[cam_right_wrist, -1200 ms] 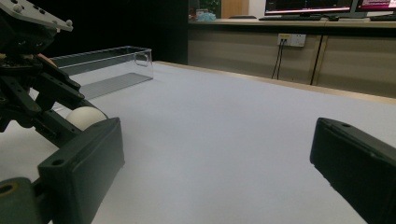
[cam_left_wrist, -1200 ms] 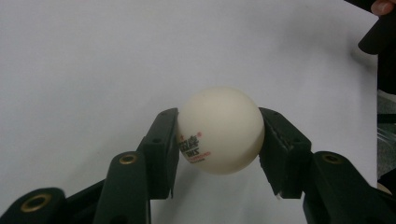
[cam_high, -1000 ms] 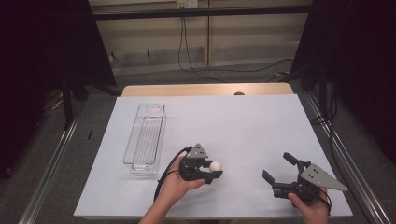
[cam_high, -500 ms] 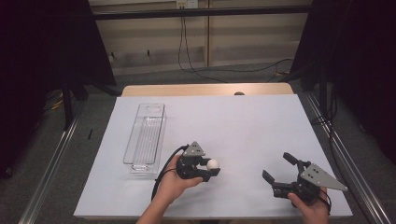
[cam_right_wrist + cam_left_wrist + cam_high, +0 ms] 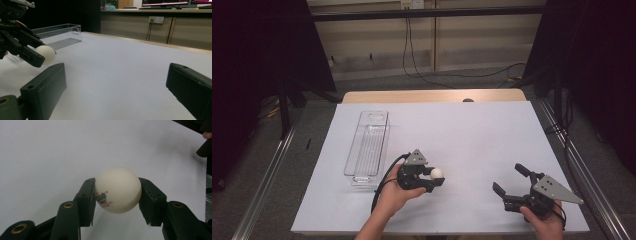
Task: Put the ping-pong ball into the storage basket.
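Observation:
A white table-tennis ball with red print sits between the two black jaws of my left gripper, which is shut on it. From above, the ball and left gripper hang low over the white table sheet, just right of a clear plastic tray. My right gripper stands open near the front right of the sheet, nothing between its jaws. The right gripper view has the ball at far left, held in the other gripper.
A long clear plastic tray lies on the left part of the sheet, lengthwise toward the far edge; it appears as tray in the right gripper view. Metal rails run along both table sides. Cables hang at the back wall.
The left gripper with the ball has drifted slightly toward the left and front. The right gripper has stayed where it was.

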### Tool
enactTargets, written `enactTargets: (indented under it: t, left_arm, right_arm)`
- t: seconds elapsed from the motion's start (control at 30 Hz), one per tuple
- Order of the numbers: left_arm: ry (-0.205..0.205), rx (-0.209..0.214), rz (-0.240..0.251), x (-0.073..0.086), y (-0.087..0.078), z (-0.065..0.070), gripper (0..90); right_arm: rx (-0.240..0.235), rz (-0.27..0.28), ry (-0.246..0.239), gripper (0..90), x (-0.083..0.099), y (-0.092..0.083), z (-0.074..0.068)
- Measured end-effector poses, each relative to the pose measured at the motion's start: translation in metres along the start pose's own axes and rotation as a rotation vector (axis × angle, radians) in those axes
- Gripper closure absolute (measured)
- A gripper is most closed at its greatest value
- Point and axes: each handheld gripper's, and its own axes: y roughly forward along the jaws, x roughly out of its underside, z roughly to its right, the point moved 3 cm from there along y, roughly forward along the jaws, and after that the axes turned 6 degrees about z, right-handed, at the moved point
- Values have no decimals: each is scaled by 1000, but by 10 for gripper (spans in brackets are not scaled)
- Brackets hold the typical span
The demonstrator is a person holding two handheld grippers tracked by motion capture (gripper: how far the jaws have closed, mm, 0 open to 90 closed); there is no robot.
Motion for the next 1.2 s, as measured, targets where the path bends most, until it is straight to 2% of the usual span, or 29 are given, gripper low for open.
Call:
enactTargets:
  t: [0.13, 0.23, 0.4, 0.5, 0.6, 0.9, 1.1, 1.2]
  left_arm:
    - [-4, -10, 16, -1, -1, -2, 510]
    - [2, -13, -5, -1, -3, -2, 510]
    - [-6, -9, 12, -2, -5, -4, 511]
    - [-4, -21, 2, -3, -7, -5, 510]
    - [-13, -25, 24, -3, -7, -5, 511]
    - [-11, -31, 14, -5, -12, -8, 510]
    - [-20, -30, 40, -6, -14, -8, 510]
    - [-15, -29, 33, -7, -15, -9, 511]
  right_arm:
    - [-2, 1, -7, 24, 1, 1, 0]
    - [-1, -1, -5, 24, 1, 2, 0]
    - [7, 1, 5, 24, 1, 1, 1]
    - [4, 2, 4, 24, 1, 2, 1]
    - [9, 0, 7, 24, 1, 2, 1]
    - [7, -7, 4, 24, 2, 1, 2]
    - [14, -3, 9, 25, 2, 2, 2]
    - [11, -4, 9, 25, 2, 2, 2]
